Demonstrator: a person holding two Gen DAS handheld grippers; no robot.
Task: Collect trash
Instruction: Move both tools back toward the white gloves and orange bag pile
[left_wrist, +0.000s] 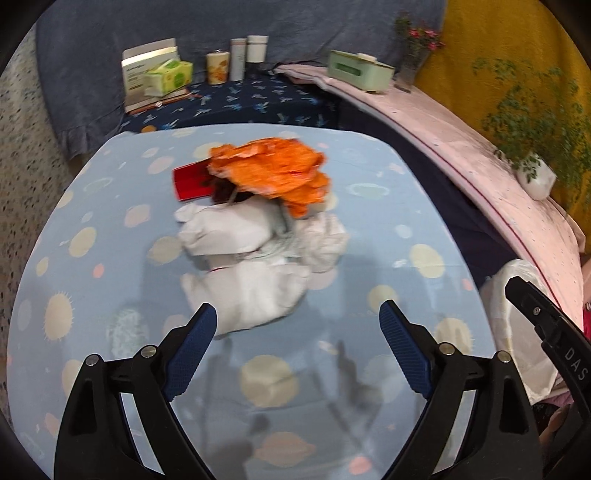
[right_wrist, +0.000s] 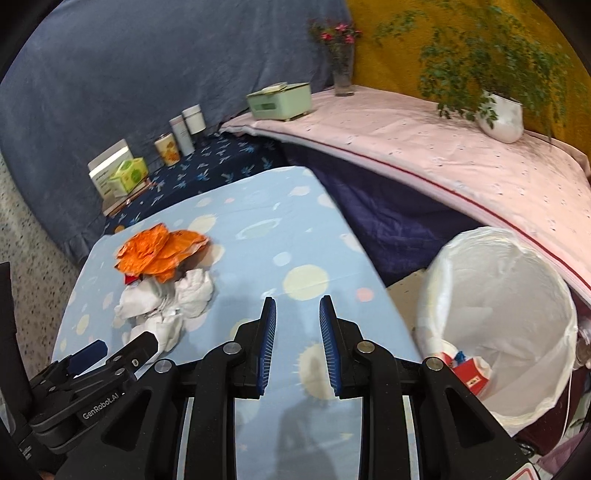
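A trash pile lies in the middle of the blue planet-print table (left_wrist: 92, 258): a crumpled orange wrapper (left_wrist: 273, 170) on top, a red box (left_wrist: 190, 182) under its left edge, and crumpled white paper wads (left_wrist: 251, 280) in front. My left gripper (left_wrist: 297, 314) is open just short of the nearest white wad, with nothing between its fingers. In the right wrist view the same pile (right_wrist: 166, 280) sits far left, with the left gripper (right_wrist: 118, 347) beside it. My right gripper (right_wrist: 297, 301) stands over bare cloth, its jaws narrowly apart and empty. A white-lined bin (right_wrist: 436, 266) at the right holds a red carton (right_wrist: 472, 373).
Behind the table on dark blue cloth stand a tissue box (left_wrist: 168, 75), a can (left_wrist: 217, 67) and two jars (left_wrist: 247, 55). A pink-covered ledge (right_wrist: 424, 147) carries a green box (right_wrist: 280, 100), a flower vase (right_wrist: 341, 70) and a potted plant (right_wrist: 500, 114). The bin liner (left_wrist: 517, 295) shows beside the table's right edge.
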